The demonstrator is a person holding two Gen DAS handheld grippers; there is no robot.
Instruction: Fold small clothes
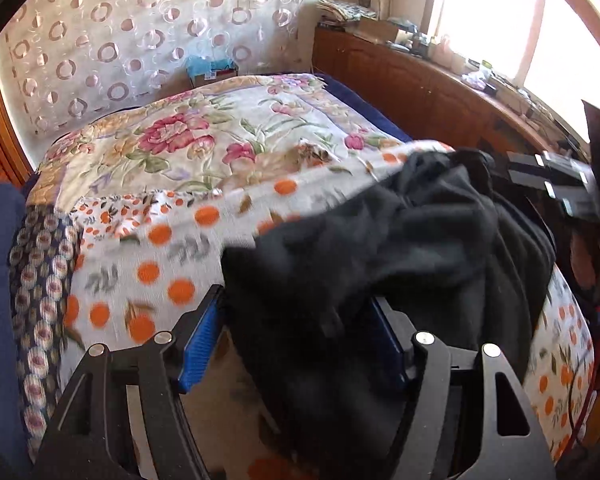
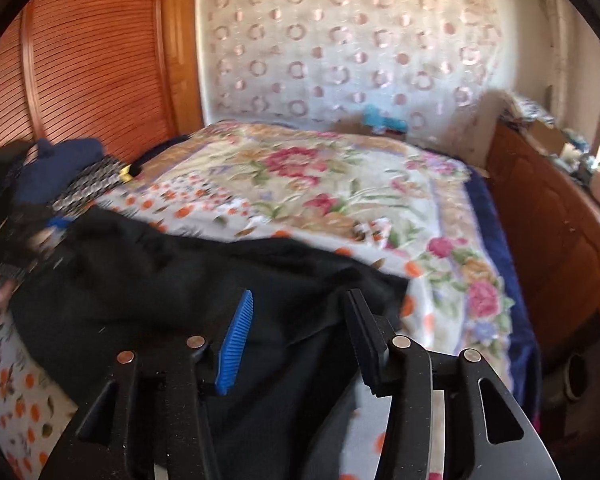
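A black garment (image 1: 400,248) lies crumpled on the orange-dotted white sheet (image 1: 160,248) at the near edge of the bed. My left gripper (image 1: 296,320) stands with its blue-padded jaws wide apart, and a fold of the black cloth drapes between them. In the right wrist view the same black garment (image 2: 172,280) spreads across the sheet. My right gripper (image 2: 296,312) is open just above it, and cloth lies loose between the jaws. The right gripper also shows at the right edge of the left wrist view (image 1: 556,184).
A floral quilt (image 1: 220,136) covers the far bed. A wooden cabinet (image 1: 420,88) cluttered with items runs along the right under a bright window. A wooden slatted wardrobe (image 2: 80,72) stands left. Dark blue clothes (image 2: 60,164) and patterned fabric lie at the bed's left.
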